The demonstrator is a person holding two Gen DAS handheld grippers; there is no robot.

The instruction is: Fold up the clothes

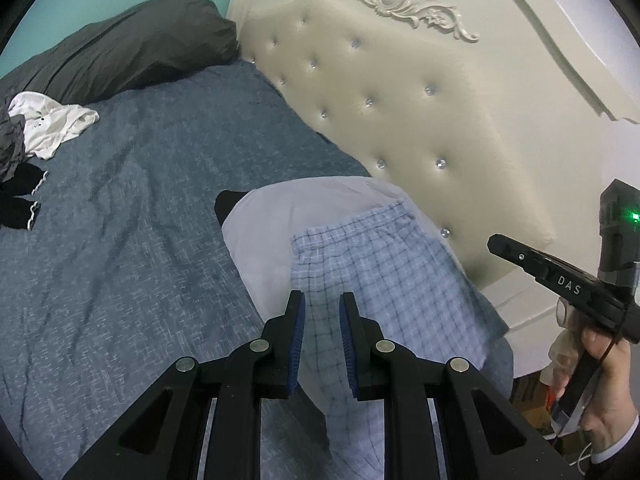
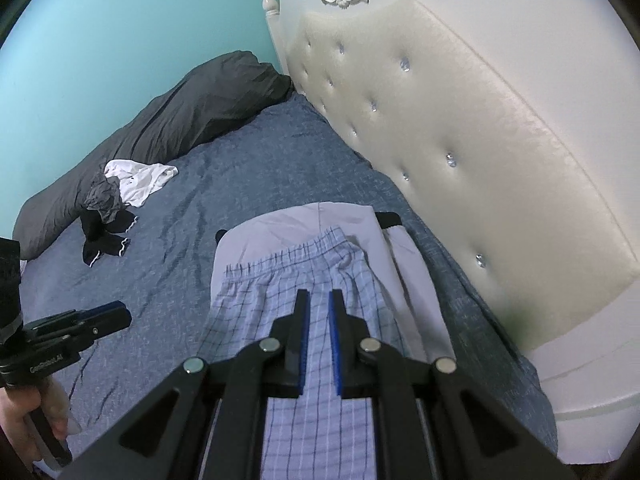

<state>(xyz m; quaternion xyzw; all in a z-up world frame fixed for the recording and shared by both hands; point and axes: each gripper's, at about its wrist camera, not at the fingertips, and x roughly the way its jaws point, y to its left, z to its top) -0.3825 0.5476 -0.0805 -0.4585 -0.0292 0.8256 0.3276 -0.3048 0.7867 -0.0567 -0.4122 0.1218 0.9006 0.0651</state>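
While the plaid shorts (image 1: 380, 264) lie folded ahead, left gripper (image 1: 322, 300) jaws parted empty, right gripper (image 2: 318, 298) jaws likewise

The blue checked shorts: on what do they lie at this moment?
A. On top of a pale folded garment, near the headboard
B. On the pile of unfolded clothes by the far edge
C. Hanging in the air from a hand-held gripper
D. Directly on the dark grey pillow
A: the blue checked shorts rest flat on a pale folded garment beside the headboard; both hand-held grippers stand open over them, holding nothing.
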